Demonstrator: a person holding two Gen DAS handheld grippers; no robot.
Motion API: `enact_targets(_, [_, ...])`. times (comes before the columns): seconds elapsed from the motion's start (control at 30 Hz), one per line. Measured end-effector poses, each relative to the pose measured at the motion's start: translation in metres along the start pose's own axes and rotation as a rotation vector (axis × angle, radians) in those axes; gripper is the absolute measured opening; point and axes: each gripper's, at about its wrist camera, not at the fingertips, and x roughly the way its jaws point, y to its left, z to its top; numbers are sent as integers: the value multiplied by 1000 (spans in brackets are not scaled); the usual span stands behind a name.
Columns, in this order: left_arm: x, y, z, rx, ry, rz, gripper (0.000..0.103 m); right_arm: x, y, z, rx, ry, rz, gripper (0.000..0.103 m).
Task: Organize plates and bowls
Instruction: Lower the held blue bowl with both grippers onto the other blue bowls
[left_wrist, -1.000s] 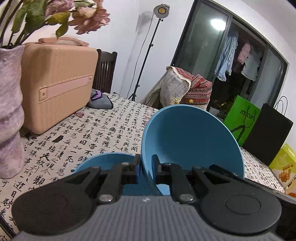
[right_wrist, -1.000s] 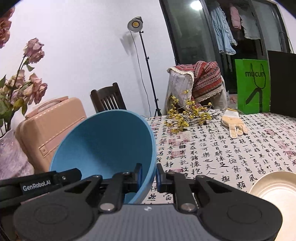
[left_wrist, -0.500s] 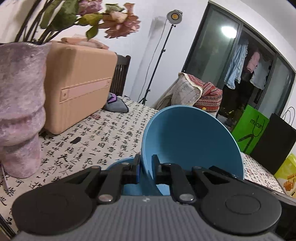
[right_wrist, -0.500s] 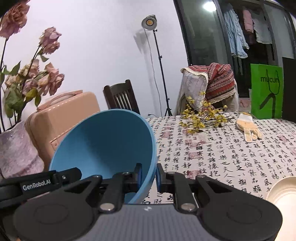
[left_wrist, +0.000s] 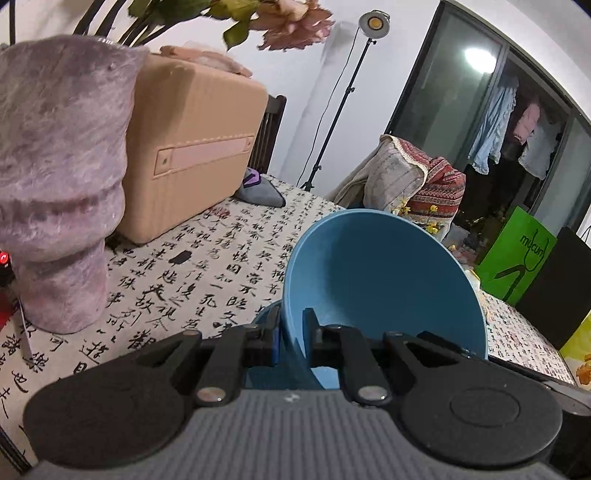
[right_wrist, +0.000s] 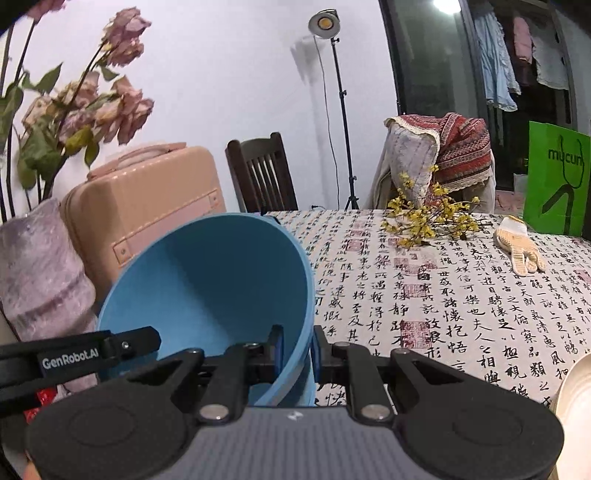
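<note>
My left gripper (left_wrist: 291, 332) is shut on the left rim of a blue bowl (left_wrist: 380, 280), which tilts up in front of it. A second blue bowl (left_wrist: 264, 317) lies under it, mostly hidden. My right gripper (right_wrist: 297, 343) is shut on the right rim of the same blue bowl (right_wrist: 207, 291). The left gripper's arm (right_wrist: 74, 358) shows at the bowl's lower left in the right wrist view. A cream plate (right_wrist: 574, 410) lies at the right edge.
A fuzzy purple vase (left_wrist: 59, 192) with dried roses stands close on the left, beside a peach suitcase (left_wrist: 192, 147). Yellow flower sprigs (right_wrist: 428, 218), a glove (right_wrist: 519, 249) and a green bag (right_wrist: 556, 184) sit farther back on the calligraphy tablecloth (right_wrist: 443, 295).
Both grippers have carried the blue bowl to the left, closer to the vase. The lower bowl is now more hidden. Both grips are unchanged.
</note>
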Motion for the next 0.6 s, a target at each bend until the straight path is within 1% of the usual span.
enact_targets(0.33, [10,8,-3,-7,32,21,11,6,4,-6,-31,1,-20,15])
enact_targets(0.6, [14,10,-4,-8,47,26,11,4,6,-7,-41,-23,-24,15])
